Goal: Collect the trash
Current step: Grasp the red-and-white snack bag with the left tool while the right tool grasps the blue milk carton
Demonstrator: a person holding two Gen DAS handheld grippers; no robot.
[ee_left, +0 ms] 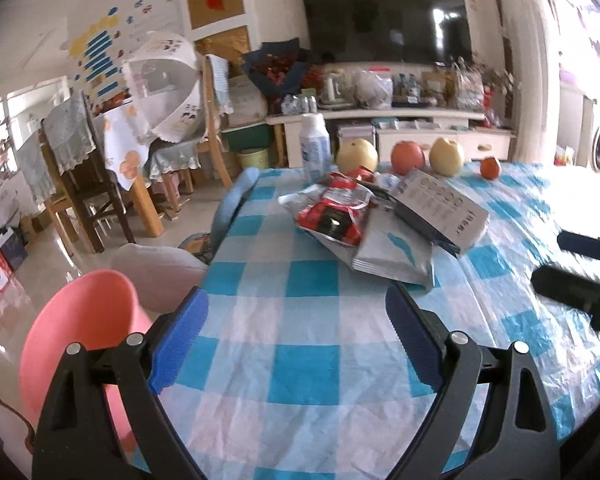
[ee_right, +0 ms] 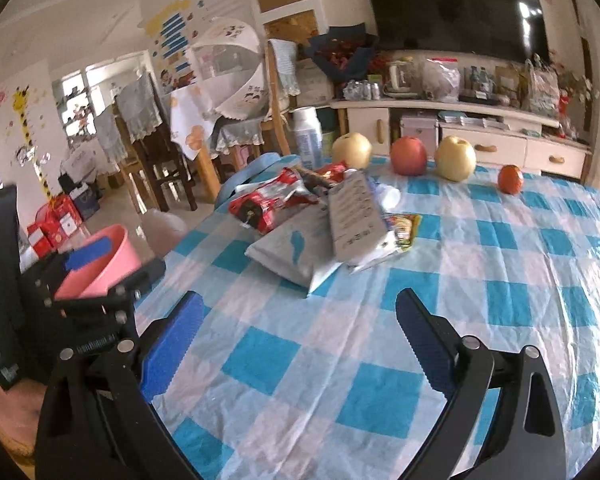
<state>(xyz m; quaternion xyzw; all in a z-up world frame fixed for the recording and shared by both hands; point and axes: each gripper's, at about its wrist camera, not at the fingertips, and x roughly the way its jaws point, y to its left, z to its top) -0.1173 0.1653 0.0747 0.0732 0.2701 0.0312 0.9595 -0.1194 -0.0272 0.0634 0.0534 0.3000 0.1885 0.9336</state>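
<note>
A heap of trash lies mid-table on the blue-and-white checked cloth (ee_left: 300, 320): a red snack wrapper (ee_left: 336, 216) (ee_right: 268, 204), a silver pouch (ee_left: 396, 256) (ee_right: 296, 252), a grey carton (ee_left: 444, 208) (ee_right: 352, 216) and a yellow wrapper (ee_right: 404, 232). A pink basin (ee_left: 80, 320) (ee_right: 100, 260) sits beside the table's left edge. My left gripper (ee_left: 296, 332) is open, nothing between its blue pads, short of the heap. My right gripper (ee_right: 300, 340) is open too, also short of the heap. The left gripper's body (ee_right: 80, 292) shows at the left of the right wrist view.
Along the table's far edge stand a white bottle (ee_left: 314, 148) (ee_right: 308, 136), two yellow pears (ee_left: 356, 156) (ee_left: 446, 156), a red apple (ee_left: 408, 158) and a small orange (ee_left: 490, 168). Beyond are a TV cabinet (ee_left: 420, 128), chairs (ee_left: 72, 168) and a covered dining table.
</note>
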